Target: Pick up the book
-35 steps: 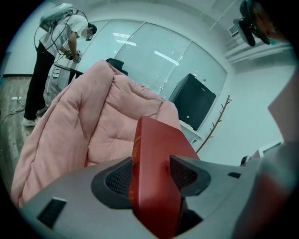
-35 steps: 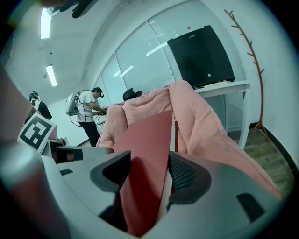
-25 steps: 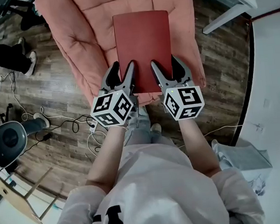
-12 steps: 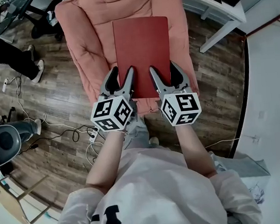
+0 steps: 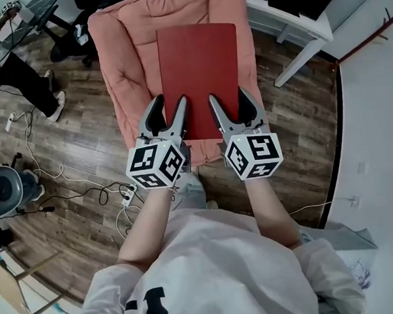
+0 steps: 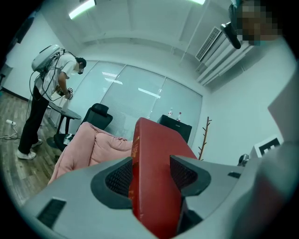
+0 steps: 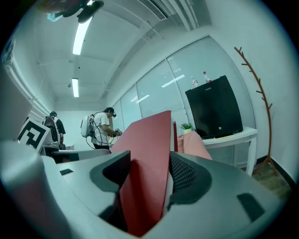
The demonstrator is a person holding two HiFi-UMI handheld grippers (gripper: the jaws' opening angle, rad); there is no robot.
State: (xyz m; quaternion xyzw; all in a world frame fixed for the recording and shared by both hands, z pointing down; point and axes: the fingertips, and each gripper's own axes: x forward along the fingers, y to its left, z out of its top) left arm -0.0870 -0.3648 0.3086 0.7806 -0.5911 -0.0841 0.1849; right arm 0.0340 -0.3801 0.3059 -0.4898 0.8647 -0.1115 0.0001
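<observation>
listing by view. head view: red book (image 5: 199, 70), flat cover up, over a pink cushion (image 5: 122, 50) on a wooden floor (image 5: 79, 149); left gripper (image 5: 170, 100) and right gripper (image 5: 227, 95) side by side on the book's near edge; white tabletop (image 5: 294, 24) at upper right; cables (image 5: 82, 180) on the floor at left. left gripper view: jaws narrow, both pads pressed to the red book, which runs away from the camera above the pink cushion; a person (image 6: 46, 93) stands at far left; black cabinet (image 6: 175, 126) behind. right gripper view: jaws likewise clamped on the book's edge, one cover face showing; two people (image 7: 100, 128) stand at left.
</observation>
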